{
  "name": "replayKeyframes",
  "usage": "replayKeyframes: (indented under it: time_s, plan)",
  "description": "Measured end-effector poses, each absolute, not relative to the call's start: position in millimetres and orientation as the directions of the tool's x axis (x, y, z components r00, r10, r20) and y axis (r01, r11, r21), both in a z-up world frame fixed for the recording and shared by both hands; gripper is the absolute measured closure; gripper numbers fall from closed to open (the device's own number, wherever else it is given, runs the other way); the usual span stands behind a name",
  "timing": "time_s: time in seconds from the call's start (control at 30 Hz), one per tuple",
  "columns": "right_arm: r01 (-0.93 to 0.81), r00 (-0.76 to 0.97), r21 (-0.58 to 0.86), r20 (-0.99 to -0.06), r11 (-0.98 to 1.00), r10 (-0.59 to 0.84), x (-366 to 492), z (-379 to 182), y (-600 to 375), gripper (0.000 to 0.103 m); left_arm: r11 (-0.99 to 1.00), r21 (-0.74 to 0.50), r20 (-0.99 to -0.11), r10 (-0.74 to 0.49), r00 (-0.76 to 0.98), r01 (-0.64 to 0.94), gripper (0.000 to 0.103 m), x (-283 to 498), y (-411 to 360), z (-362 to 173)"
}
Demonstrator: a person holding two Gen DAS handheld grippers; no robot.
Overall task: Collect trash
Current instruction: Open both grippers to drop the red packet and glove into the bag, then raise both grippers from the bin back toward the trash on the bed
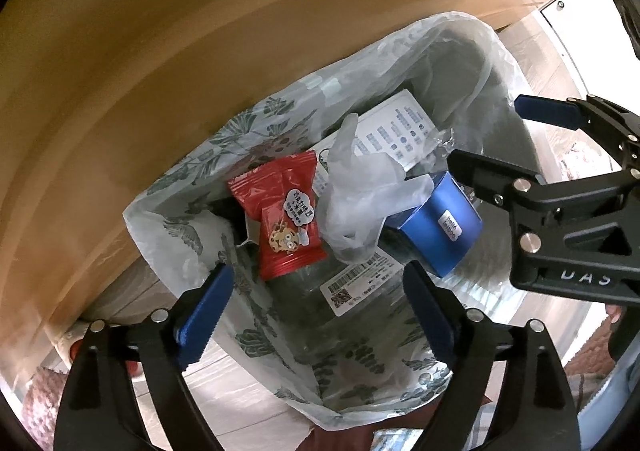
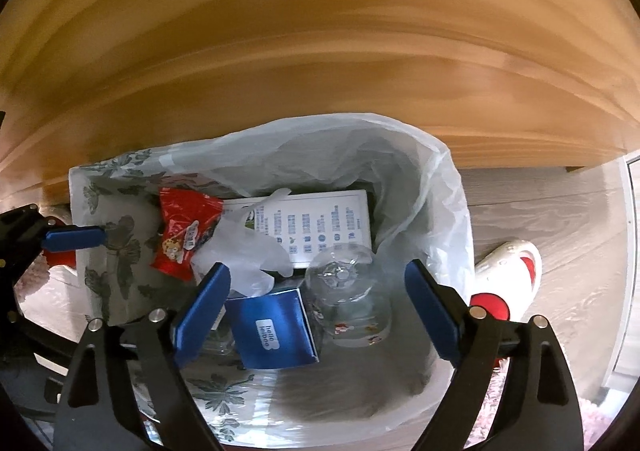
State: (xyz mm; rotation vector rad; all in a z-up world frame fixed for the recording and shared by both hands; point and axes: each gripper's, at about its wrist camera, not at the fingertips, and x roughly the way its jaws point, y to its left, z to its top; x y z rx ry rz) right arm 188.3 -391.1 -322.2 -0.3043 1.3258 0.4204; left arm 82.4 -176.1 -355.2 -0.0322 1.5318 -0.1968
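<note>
left gripper (image 1: 316, 309): jaws wide, nothing held, over bin bag (image 1: 192, 235)
right gripper (image 2: 318, 311): jaws wide, nothing held
bag contents: red wrapper (image 1: 282, 217) left, blue box (image 1: 438, 227) right

Trash bin lined with a translucent leaf-printed plastic bag (image 2: 120, 235), standing on pale wood-grain flooring (image 2: 560, 203) just in front of a tan wooden furniture panel (image 2: 320, 51).

In the bin, right wrist view:
- flat white printed carton (image 2: 332, 227) at the back
- red crinkled snack wrapper (image 2: 184, 235) to its left
- crumpled clear plastic film (image 2: 248, 251) between them, partly on the carton
- clear plastic bottle (image 2: 348, 291) in front of the carton
- blue cardboard box (image 2: 272, 327) left of the bottle, touching it

Outside, right of the bin: white and red slipper (image 2: 508, 275) on the flooring.
</note>
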Motion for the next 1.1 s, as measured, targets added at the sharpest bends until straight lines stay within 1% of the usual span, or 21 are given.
replayKeyframes:
  time_s: [0.1, 0.23, 0.53, 1.1]
  plan:
    - [-0.461, 0.193, 0.01, -0.975, 0.887, 0.112, 189, -322, -392, 0.013, 0.982, -0.152, -0.987, -0.156, 0.03, 0.109, 0.012, 82, -177, -355]
    - [-0.461, 0.201, -0.004, -0.975, 0.887, 0.1, 189, -321, -392, 0.013, 0.983, -0.131, -0.99, -0.137, 0.037, 0.128, 0.009, 82, -182, -354]
    - [-0.461, 0.222, -0.024, -0.971, 0.887, 0.089, 189, -314, -393, 0.013, 0.984, -0.117, -0.991, -0.125, 0.055, 0.131, 0.009, 82, -180, -349]
    - [-0.47, 0.315, -0.064, -0.944, 0.88, 0.1, 177, -281, -401, 0.013, 0.985, -0.057, -0.982, -0.086, 0.17, 0.165, 0.008, 62, -189, -316]
